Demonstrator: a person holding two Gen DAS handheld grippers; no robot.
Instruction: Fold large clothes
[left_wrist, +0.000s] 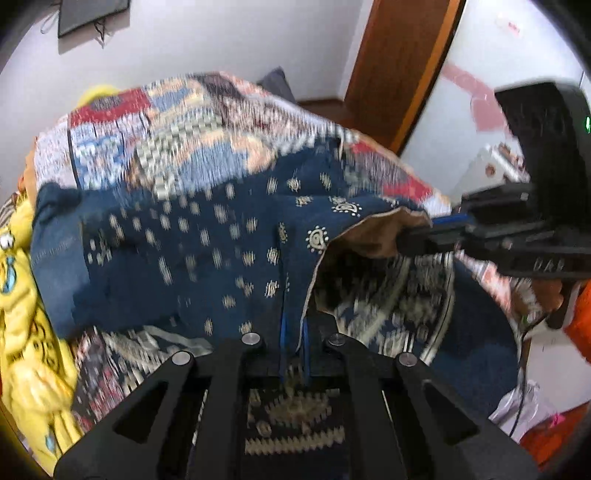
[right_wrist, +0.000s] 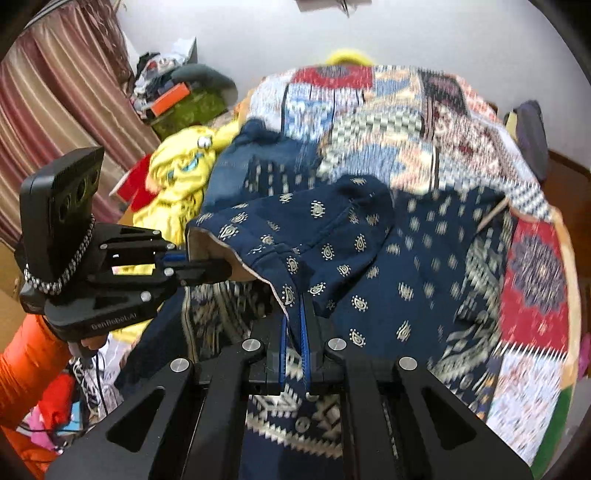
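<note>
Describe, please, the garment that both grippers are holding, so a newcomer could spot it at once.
Start at the bed's multicoloured patchwork quilt. Across its near half lies a navy cotton garment with small cream paisley motifs, its tan-lined edge pinched by the left gripper and right gripper. The yellow cartoon-print fabric beside it is bright and untouched.

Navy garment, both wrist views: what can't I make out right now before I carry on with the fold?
- navy garment: far half motion-blurred in both views; full outline unclear.
- Lifted flap's underside: only a tan lining strip shows; the flap hides the rest.
- left gripper pads: fabric covers the pinch.
- right gripper: shut on the hem; layers held, unclear.
- patchwork quilt: edges cut by the fisheye rim.
</note>
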